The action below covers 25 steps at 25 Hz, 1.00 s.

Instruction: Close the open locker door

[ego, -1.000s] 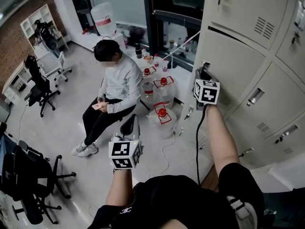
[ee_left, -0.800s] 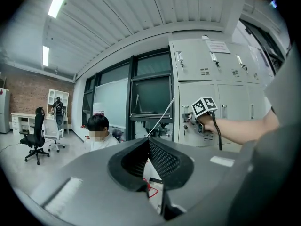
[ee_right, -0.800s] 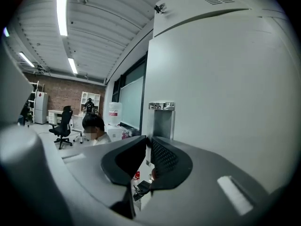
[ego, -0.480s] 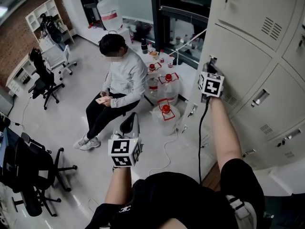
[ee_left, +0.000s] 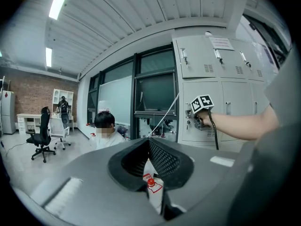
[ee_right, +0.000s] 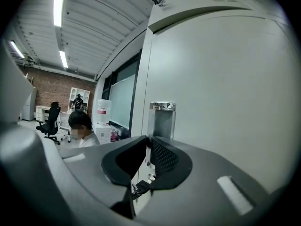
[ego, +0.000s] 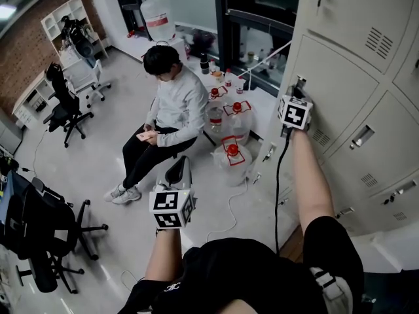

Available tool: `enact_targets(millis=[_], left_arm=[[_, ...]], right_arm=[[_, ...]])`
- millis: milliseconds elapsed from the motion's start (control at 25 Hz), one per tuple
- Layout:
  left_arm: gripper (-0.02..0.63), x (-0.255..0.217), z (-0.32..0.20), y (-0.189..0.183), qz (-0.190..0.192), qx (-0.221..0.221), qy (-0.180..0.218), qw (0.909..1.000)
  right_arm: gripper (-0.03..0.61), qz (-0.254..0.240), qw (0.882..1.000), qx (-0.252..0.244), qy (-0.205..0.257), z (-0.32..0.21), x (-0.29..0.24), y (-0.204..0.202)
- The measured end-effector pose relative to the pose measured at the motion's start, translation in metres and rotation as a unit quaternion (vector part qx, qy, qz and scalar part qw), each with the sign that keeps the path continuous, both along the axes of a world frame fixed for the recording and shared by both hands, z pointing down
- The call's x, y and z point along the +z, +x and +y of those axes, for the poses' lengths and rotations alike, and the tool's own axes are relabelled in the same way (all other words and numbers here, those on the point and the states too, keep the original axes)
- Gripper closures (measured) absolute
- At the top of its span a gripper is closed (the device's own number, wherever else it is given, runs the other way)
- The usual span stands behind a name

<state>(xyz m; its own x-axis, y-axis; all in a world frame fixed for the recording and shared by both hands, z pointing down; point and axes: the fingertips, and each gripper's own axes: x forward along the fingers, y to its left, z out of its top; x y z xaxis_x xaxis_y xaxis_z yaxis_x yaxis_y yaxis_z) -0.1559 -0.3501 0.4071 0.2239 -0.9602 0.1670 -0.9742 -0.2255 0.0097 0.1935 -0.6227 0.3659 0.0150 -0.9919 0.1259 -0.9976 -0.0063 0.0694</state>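
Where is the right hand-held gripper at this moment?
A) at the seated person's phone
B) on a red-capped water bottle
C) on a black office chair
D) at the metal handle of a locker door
D: the right hand-held gripper is raised against the locker door, its tips at the metal handle.

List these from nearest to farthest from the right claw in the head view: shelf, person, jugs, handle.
1. Handle, in the right claw.
2. Jugs, low down to its left.
3. Person, seated beyond the jugs.
4. Shelf, far top-left corner.
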Motion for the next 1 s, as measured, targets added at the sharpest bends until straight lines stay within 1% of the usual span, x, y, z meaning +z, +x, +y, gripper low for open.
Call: enact_targets(millis=[120,280,400,520,720,840,920,1000], left_arm=[[0.612,0.003,0.001,-0.001,0.001,0.0,-0.002,1.0],[0.613,0.005,0.0,0.0,0.0,0.004,-0.003,1.0],[0.612,0.005,-0.001,0.001,0.002,0.007,-0.006,1.0],[0.612,0.005,-0.004,0.005,0.002,0.016,-0.005,0.9999],[0.613,0.007,-0.012,0.02,0.008,0.039,-0.004,0.9992],[0.613,0.004,-0.016,0.033,0.01,0.054,0.006,0.9985],[0.612,0.001,-0.016,0.041,0.013,0.063,0.016,0.9978],[0.612,-0.001,-0.016,0.048,0.015,0.072,0.024,0.997]], right_arm=[[0.535,0.0,1.0,-0.003,0.0,-0.001,0.0,-0.002],[0.532,0.014,1.0,-0.001,0.004,0.006,0.003,-0.002],[0.532,0.007,1.0,0.007,0.004,0.013,0.005,0.002],[0.532,0.0,1.0,0.002,0.002,0.028,0.011,0.005],[0.534,0.0,0.998,-0.012,0.054,0.084,0.012,-0.011],[0.535,-0.006,0.996,-0.04,0.077,0.127,0.01,-0.031],[0.537,-0.019,0.994,-0.063,0.086,0.157,0.008,-0.047],[0.568,-0.029,0.993,-0.076,0.091,0.184,0.005,-0.057]])
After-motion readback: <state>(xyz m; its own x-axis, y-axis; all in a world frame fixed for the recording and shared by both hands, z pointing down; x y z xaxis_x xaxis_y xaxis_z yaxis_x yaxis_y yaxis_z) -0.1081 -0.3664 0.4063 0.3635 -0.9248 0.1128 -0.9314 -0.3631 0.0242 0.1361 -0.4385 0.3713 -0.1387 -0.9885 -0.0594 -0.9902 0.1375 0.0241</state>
